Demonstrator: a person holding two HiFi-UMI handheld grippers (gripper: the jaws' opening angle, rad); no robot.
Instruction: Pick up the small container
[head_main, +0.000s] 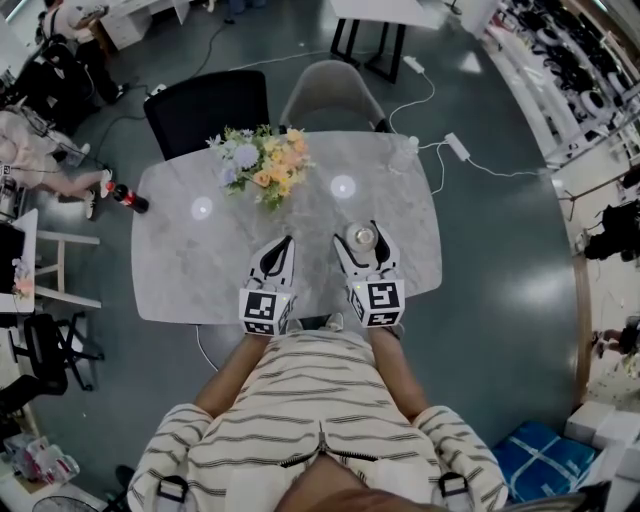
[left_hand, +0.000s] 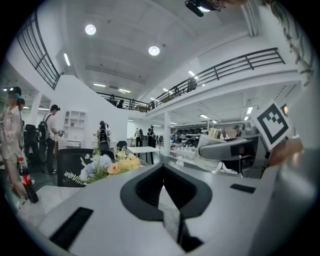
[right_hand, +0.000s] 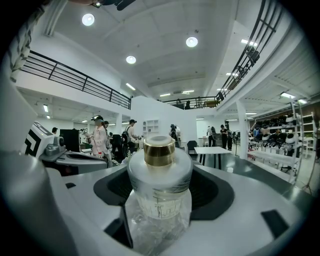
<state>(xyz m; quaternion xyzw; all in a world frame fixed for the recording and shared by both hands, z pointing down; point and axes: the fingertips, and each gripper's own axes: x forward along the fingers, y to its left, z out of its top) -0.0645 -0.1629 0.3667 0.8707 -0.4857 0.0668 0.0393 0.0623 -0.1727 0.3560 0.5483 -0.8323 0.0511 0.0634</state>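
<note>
The small container (head_main: 363, 238) is a clear glass jar with a gold cap, standing upright between the jaws of my right gripper (head_main: 362, 236), which is shut on it. In the right gripper view the small container (right_hand: 160, 192) fills the middle, and both jaws of the right gripper (right_hand: 160, 210) press its sides. I cannot tell whether it touches the marble table (head_main: 180, 270). My left gripper (head_main: 284, 243) hovers beside it on the left, near the table's front edge. In its own view the left gripper (left_hand: 163, 175) is shut, with its jaws meeting on nothing.
A bouquet of flowers (head_main: 262, 165) lies at the table's far middle. A cola bottle (head_main: 128, 197) stands at the left edge. A black chair (head_main: 207, 108) and a grey chair (head_main: 330, 92) stand behind the table. A white cable with a power strip (head_main: 457, 146) runs off to the right.
</note>
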